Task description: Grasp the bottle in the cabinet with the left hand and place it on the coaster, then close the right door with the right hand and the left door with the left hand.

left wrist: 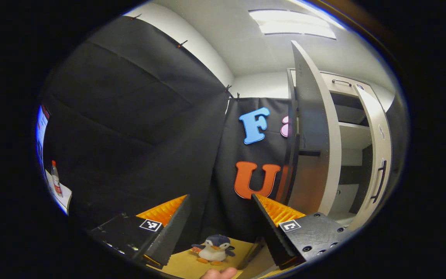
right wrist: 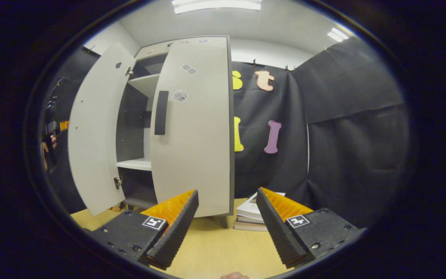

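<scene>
In the left gripper view, a clear bottle (left wrist: 55, 178) with a red cap stands upright on a white surface (left wrist: 63, 193) at the far left edge. My left gripper (left wrist: 221, 228) is open and empty, far from the bottle. The cabinet's left door (left wrist: 312, 147) swings wide open to its right, with the right door (left wrist: 374, 155) beyond it. In the right gripper view, my right gripper (right wrist: 227, 228) is open and empty, a short way in front of the cabinet. The right door (right wrist: 194, 124), with its black handle (right wrist: 161, 112), lies close against the cabinet front. The left door (right wrist: 95, 131) stands open, showing bare shelves (right wrist: 138, 163).
A penguin plush (left wrist: 213, 249) sits on the yellow table (left wrist: 184, 265) below my left fingers. A stack of books (right wrist: 252, 215) lies on the table (right wrist: 215, 248) right of the cabinet. The other gripper and a hand (right wrist: 48, 143) show at the far left, behind the open door.
</scene>
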{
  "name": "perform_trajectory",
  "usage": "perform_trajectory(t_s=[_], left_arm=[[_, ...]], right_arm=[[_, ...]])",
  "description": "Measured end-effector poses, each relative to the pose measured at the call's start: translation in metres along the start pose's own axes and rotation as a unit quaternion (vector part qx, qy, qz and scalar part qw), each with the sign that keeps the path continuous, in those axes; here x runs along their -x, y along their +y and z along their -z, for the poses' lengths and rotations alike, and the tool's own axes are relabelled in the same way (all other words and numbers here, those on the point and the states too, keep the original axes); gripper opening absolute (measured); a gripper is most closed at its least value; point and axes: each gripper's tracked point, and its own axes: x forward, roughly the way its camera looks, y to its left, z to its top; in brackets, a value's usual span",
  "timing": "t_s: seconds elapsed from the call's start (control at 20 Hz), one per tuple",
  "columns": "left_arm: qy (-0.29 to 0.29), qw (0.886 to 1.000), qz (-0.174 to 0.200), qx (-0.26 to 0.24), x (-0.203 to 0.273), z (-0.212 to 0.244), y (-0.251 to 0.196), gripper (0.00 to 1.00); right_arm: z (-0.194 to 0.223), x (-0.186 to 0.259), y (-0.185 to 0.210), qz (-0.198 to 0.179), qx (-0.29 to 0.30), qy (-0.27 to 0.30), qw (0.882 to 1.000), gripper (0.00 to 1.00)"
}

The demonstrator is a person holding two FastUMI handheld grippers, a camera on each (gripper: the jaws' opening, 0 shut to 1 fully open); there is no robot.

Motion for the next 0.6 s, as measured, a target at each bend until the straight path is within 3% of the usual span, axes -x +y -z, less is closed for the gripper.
perform_trajectory(t_s=[0.05, 0.2, 0.25, 0.35, 0.6], left_arm=[[0.008, 1.000, 0.004, 0.013, 0.001, 0.002, -0.005, 0.94], [0.024, 0.998, 0.025, 0.048, 0.011, 0.011, -0.029, 0.93], [0.024, 0.998, 0.028, 0.049, 0.016, 0.012, -0.037, 0.93], [0.018, 0.998, 0.036, 0.043, 0.024, 0.014, -0.050, 0.93], [0.031, 0.989, 0.141, 0.037, 0.035, 0.027, -0.127, 0.93]], right_arm=[[0.004, 0.001, 0.000, 0.001, -0.002, 0.004, 1.000, 0.98], [0.004, 0.001, -0.001, 0.003, -0.005, 0.006, 1.000, 0.98], [0.001, 0.001, -0.002, 0.004, -0.005, 0.004, 1.000, 0.94], [-0.003, 0.002, -0.006, 0.010, -0.001, -0.001, 1.000, 0.98], [0.001, 0.005, -0.017, 0.025, -0.005, 0.005, 1.000, 0.99]])
